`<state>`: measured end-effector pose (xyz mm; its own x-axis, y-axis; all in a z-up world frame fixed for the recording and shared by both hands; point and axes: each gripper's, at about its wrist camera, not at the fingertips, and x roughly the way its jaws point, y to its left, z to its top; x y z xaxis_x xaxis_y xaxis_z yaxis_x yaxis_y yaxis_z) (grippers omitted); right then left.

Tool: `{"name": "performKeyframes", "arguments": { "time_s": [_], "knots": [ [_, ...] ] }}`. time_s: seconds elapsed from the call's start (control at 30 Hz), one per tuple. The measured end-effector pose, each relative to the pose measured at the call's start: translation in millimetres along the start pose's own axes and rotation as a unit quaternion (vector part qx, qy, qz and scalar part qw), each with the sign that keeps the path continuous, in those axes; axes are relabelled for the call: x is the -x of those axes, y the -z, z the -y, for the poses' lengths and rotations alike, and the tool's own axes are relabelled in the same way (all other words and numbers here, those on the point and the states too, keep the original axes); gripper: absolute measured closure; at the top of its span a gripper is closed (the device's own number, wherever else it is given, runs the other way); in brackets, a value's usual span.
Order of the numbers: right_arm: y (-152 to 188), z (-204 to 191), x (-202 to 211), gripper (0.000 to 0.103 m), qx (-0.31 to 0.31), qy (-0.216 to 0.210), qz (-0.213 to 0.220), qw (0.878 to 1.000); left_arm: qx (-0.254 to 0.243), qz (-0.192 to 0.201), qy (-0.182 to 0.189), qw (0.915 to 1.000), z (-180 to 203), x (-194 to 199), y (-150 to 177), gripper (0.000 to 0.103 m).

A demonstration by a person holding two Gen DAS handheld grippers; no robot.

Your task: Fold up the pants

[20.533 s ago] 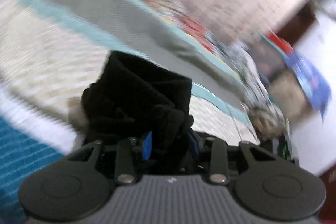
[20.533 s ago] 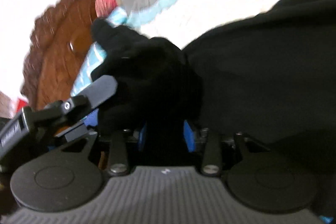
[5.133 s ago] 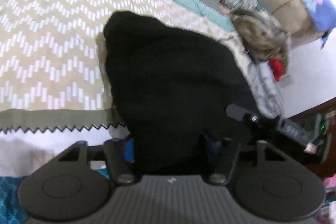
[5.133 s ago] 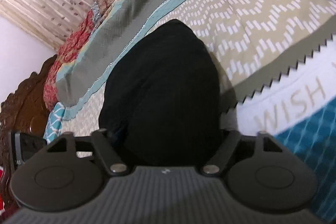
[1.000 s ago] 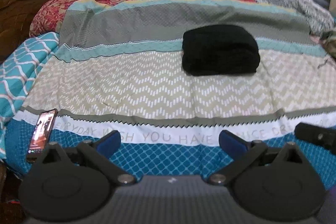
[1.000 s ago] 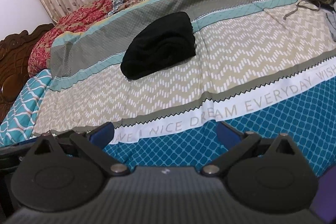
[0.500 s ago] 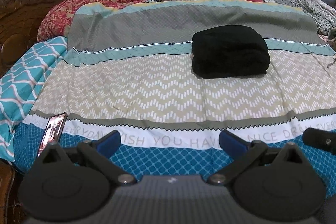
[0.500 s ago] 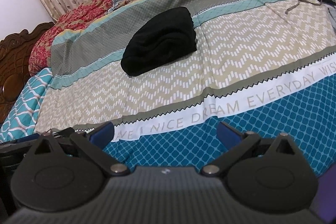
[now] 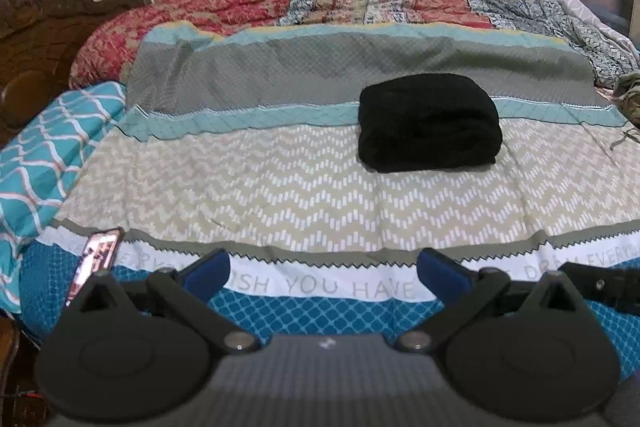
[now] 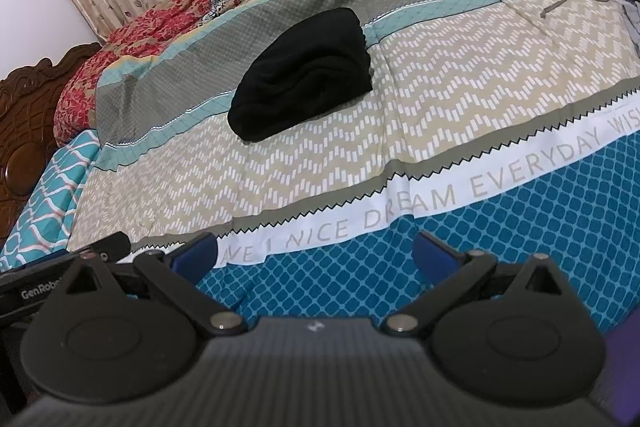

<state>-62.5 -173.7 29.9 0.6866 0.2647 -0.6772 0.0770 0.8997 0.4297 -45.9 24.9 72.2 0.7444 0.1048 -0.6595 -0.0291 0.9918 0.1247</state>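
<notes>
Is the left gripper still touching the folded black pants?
Apart. The left wrist view shows the open left gripper well short of the folded black pants, bedspread between.

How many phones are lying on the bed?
1. The phone lies near the bed's front left edge, beside the left claw, far from the folded pants. Others may be hidden.

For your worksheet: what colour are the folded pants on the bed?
Black pants, clearest in the left wrist view.
</notes>
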Motion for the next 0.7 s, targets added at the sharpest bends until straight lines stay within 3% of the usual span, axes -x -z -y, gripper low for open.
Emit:
{"name": "performKeyframes", "arguments": {
  "time_s": [0.33,0.7],
  "knots": [
    [1.3,2.1,-1.0,0.000,-0.009,-0.002,-0.006,1.000,-0.011,0.011,-0.021,0.9997,5.1,7.9,-0.7,0.000],
    [2.4,3.8,-3.1,0.000,-0.016,-0.003,-0.013,1.000,-0.018,0.001,-0.021,0.9996,7.6,4.5,1.7,0.000]
  ]
}}
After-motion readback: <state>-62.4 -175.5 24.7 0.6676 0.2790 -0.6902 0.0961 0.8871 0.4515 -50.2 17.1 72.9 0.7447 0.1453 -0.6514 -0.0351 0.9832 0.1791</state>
